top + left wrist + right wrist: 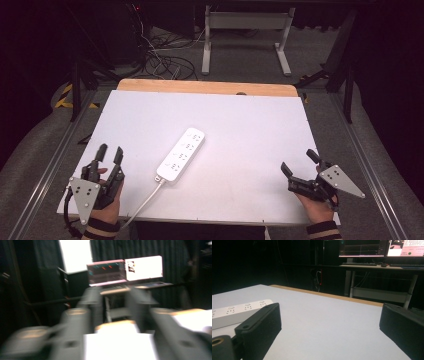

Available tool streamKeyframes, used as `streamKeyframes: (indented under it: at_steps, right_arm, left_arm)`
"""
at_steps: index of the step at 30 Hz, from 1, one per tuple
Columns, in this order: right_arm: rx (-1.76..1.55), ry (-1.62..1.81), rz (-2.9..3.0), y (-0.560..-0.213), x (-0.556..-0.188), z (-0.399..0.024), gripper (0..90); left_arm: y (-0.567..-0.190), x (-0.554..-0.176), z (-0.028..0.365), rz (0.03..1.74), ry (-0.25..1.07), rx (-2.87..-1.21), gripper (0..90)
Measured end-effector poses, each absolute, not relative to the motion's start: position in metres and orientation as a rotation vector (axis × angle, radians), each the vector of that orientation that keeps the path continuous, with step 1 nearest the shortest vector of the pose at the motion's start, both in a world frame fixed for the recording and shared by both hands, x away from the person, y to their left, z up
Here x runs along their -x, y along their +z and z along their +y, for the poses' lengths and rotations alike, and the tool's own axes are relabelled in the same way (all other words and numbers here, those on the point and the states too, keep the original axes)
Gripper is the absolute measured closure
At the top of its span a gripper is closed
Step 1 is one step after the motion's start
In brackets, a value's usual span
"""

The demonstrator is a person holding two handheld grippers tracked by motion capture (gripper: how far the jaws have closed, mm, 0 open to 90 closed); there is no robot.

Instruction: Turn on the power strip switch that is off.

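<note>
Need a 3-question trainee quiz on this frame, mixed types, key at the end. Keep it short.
1. True or false: the left gripper grips the power strip.
2. The strip's cord runs toward which table edge? A) far B) near C) right
3. Fill in: the right gripper has its jaws ____.

Key: 1 false, it is apart from the strip with jaws spread. 2 B. 3 open.

At the lower left of the high view, the left tool (pixel 110 153) sits in the person's left hand (pixel 106 207), jaws pointing up the frame with a narrow gap between them. At the lower right, the right tool (pixel 299 163), held by the right hand (pixel 316 205), points up-left, jaws spread wide.
</note>
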State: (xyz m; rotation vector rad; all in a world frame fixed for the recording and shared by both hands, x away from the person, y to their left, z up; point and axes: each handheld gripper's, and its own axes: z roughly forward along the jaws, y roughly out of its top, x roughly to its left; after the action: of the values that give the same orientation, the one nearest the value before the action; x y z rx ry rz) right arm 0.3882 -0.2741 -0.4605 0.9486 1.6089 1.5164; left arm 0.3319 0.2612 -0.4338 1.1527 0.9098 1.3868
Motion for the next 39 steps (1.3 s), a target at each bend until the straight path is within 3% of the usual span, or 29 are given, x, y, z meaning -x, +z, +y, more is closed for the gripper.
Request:
streamKeyframes:
  at_steps: [1,4,39]
  right_arm:
    - [-0.948,1.516,1.609,-0.4605,-0.3883,-0.274,4.1]
    - [-0.948,1.516,1.61,-0.4605,-0.3883,-0.2739,4.1]
    - [-0.954,1.532,1.605,-0.46,-0.3855,-0.2761,5.4]
  left_arm:
    - [-0.4343,-0.3335,0.2601,0.931,1.411,-1.143,18.2]
    - [-0.4339,-0.3373,0.2595,0.986,1.436,-1.134,1.1]
    - [-0.4385,-0.3407,0.2669,1.034,1.398,-1.127,0.9]
